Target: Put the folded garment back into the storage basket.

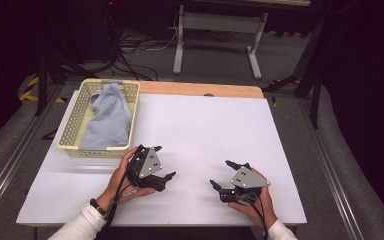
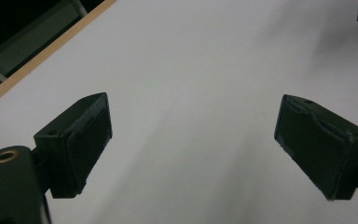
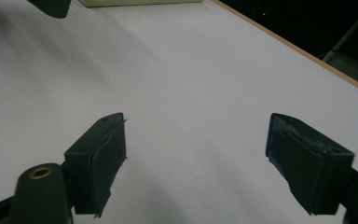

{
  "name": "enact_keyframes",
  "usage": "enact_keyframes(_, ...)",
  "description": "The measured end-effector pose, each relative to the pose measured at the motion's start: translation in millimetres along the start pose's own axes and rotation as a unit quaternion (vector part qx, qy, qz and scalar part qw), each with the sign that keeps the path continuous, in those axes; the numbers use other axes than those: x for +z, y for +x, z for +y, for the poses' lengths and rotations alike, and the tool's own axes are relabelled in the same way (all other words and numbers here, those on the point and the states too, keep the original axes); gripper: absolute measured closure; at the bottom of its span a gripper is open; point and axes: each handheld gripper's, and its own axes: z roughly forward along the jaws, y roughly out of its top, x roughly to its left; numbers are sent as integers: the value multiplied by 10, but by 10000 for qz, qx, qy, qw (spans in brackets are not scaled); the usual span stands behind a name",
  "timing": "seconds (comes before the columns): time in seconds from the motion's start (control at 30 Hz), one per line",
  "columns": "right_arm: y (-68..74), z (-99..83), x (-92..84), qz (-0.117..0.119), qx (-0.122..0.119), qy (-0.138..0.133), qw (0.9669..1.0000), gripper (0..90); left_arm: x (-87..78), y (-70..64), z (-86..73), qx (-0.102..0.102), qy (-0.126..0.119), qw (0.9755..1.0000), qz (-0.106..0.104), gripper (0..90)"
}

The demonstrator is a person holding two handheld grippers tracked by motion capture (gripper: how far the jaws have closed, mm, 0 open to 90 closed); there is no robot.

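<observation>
Here both the left gripper [image 1: 163,162] and the right gripper [image 1: 223,174] rest with jaws spread apart and nothing between them; the basket [image 1: 73,116] holding the blue cloth [image 1: 107,117] sits just beyond the left one.

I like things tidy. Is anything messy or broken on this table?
Nothing looks broken or spilled. The blue cloth is just bunched up loosely in the basket, not folded. Both the left gripper and the right gripper are open with nothing between their jaws.
</observation>
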Motion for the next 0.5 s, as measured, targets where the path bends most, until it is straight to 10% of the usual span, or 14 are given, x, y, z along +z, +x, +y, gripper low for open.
enact_keyframes(0.5, 29, -11, 21, 72, -10, 44, 10000, 206, -41, -79, -151, -46, 103, 9999, -51, 123)
